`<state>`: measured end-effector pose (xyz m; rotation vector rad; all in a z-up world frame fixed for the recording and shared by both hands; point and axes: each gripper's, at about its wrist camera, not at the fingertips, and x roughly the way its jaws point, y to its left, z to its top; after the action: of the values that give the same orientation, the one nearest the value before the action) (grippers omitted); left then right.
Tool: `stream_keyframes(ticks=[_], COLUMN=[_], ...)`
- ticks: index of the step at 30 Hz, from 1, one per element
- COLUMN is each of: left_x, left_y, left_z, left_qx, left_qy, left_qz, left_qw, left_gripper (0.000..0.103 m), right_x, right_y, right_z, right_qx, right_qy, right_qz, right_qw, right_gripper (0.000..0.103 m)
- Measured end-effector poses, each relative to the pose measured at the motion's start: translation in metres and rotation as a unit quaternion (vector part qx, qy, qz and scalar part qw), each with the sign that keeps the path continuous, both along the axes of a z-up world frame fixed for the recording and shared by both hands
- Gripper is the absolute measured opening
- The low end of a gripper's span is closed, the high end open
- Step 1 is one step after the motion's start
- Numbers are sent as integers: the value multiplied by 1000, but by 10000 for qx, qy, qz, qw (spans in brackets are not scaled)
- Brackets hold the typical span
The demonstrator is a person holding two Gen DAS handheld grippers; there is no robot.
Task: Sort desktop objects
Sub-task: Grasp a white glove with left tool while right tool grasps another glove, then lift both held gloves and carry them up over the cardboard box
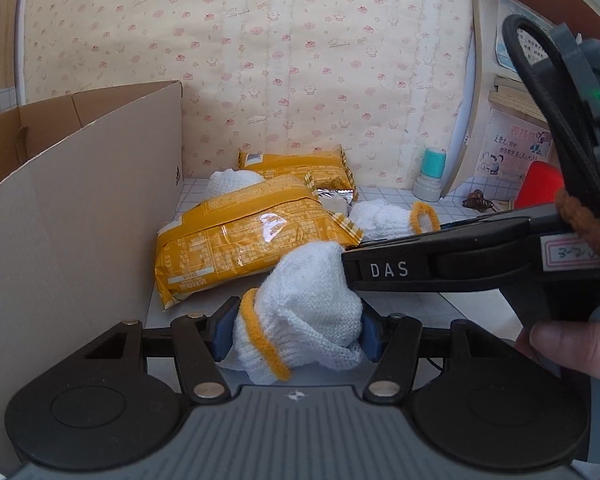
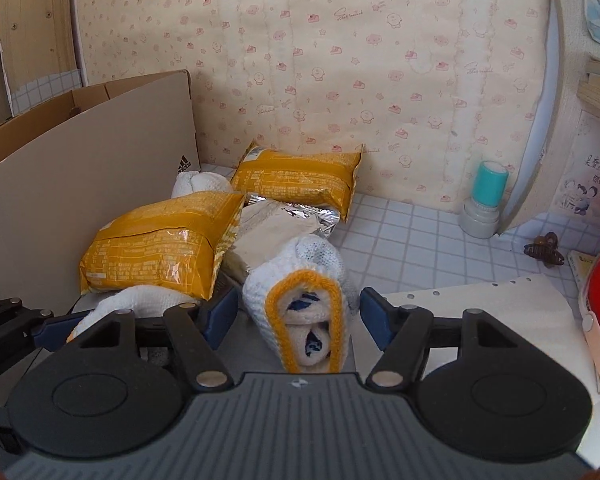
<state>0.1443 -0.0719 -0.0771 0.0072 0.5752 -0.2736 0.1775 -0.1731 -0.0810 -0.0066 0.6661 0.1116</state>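
Left wrist view: my left fingers [image 1: 296, 330] pinch a white glove bundle [image 1: 308, 312] for lifting; my right fingers [image 2: 296, 316] straddle another glove roll [image 2: 304, 300], not yet pressing. Farther lie yellow packets [image 1: 244, 240] beside the cardboard box [image 1: 80, 184].

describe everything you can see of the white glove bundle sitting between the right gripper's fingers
The glove bundle is white knit cotton, rolled up, with a yellow-orange hemmed cuff facing the camera. Inside the cuff opening two rolled white layers with dark blue marks show. It rests on the desk, its far end against crumpled grey paper. It lies between the blue pads of the right gripper: a clear gap shows at the right pad, while contact at the left pad cannot be told. So it is not gripped.
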Motion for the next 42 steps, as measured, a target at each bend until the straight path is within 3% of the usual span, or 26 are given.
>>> stream_keyframes(ticks=[4,6,20,42], left_x=[-2,-4,-27,-70], left_y=[0,0,-4,3], left_z=[0,0,15,53], left_qx=[-9,-9,-98,-29], left_qy=[-32,-54,-173,-689], left_qz=[17,35,24,255], left_qw=[10000,10000,9998,9973], left_gripper=[60,58,56,56], right_x=[2,-4,-71,-140], right_y=[-3,-5,-6,-18], right_z=[-1,2,29,71], right_qx=[101,120,-327,-242], right_qy=[57,-9,-433,-1005], right_qz=[-45,-130,-444,-814], right_qw=[9999,9998,9975,9913], right_gripper=[48,47,46,46])
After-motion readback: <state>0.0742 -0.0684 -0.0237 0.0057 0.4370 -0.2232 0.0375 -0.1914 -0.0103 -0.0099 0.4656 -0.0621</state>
